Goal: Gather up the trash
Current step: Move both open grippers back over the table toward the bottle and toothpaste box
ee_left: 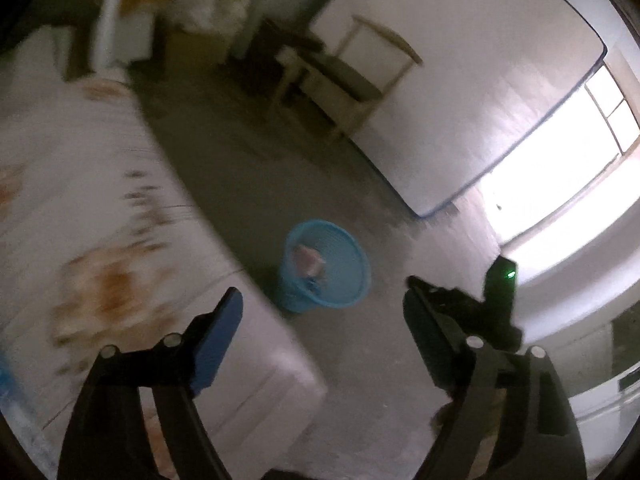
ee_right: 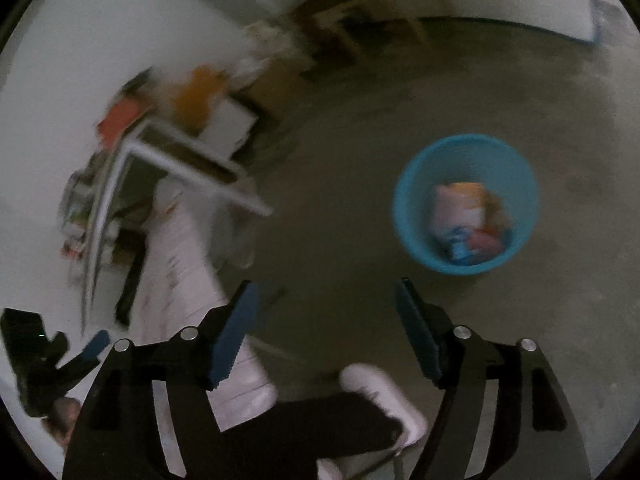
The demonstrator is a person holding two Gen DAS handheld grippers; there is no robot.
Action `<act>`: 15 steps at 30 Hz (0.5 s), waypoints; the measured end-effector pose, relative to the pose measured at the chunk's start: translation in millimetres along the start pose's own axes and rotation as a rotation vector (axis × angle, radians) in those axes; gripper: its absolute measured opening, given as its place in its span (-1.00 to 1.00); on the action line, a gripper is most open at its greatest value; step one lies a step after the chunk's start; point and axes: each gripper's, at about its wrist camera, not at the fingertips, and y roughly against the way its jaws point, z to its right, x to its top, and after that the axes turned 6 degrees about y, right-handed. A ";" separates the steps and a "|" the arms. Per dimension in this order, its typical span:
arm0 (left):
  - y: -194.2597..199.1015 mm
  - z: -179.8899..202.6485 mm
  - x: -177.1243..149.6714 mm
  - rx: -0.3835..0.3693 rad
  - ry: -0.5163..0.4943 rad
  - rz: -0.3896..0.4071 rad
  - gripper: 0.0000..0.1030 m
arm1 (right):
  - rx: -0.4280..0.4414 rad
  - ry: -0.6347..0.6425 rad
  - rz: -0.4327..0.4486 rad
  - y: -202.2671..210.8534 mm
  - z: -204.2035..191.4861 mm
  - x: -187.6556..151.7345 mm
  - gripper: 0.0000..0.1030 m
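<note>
Left gripper spread, nothing between its fingers; blue bin just ahead on the floor; right gripper likewise spread and empty, bin ahead to its right; only this view shows the trash inside clearly, and a white shoe below.

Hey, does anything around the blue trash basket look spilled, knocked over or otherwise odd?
Nothing stands out. The blue trash basket stands upright on the concrete floor with crumpled wrappers inside it, and no litter shows on the floor around it. The views are blurred, so small scraps could be missed.
</note>
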 end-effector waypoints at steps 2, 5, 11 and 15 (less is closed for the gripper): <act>35.1 -21.1 -17.1 0.048 0.008 0.057 0.62 | 0.044 0.056 -0.037 -7.2 -26.4 -3.5 0.37; 85.3 -49.9 -37.7 0.127 0.037 0.159 0.66 | 0.104 0.117 -0.094 -23.6 -65.3 -8.7 0.41; 164.9 -107.1 -87.1 0.293 0.154 0.346 0.72 | 0.219 0.248 -0.219 -64.9 -150.3 -28.6 0.44; 189.8 -149.9 -115.8 0.343 0.276 0.366 0.72 | 0.284 0.358 -0.314 -90.8 -210.7 -52.6 0.45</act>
